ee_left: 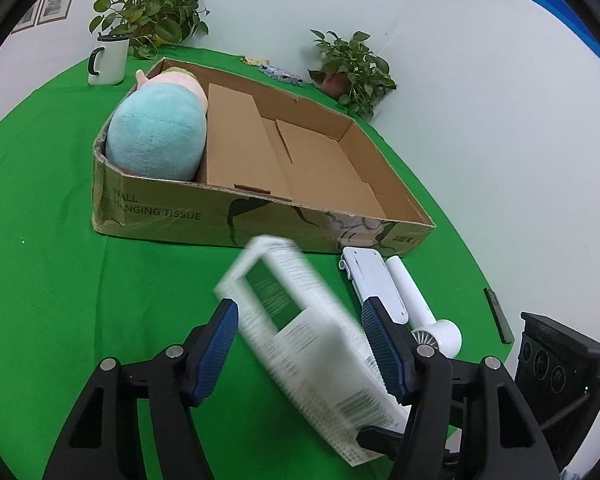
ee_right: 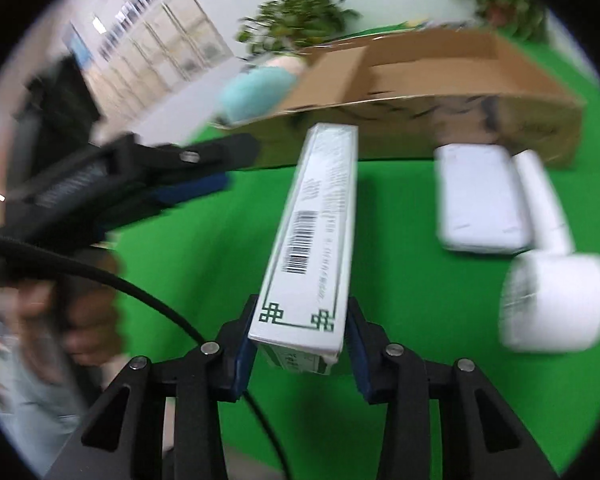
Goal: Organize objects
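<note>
My right gripper (ee_right: 300, 344) is shut on the near end of a long white and green carton (ee_right: 312, 232), held above the green cloth and pointing at the cardboard box (ee_right: 440, 120). The same carton (ee_left: 300, 336) shows blurred in the left wrist view, lying between the wide-open fingers of my left gripper (ee_left: 300, 344), which does not grip it. The left gripper also shows in the right wrist view (ee_right: 172, 176), left of the carton. The cardboard box (ee_left: 160, 216) holds a blue and pink plush toy (ee_left: 156, 136).
A flat white device (ee_left: 374, 280) and a white handheld fan (ee_left: 420, 312) lie by the box's right front corner. A white mug (ee_left: 108, 60), two potted plants (ee_left: 152, 12) and snack packets (ee_left: 280, 72) stand behind the box. A dark slim remote (ee_left: 498, 316) lies at the cloth's right edge.
</note>
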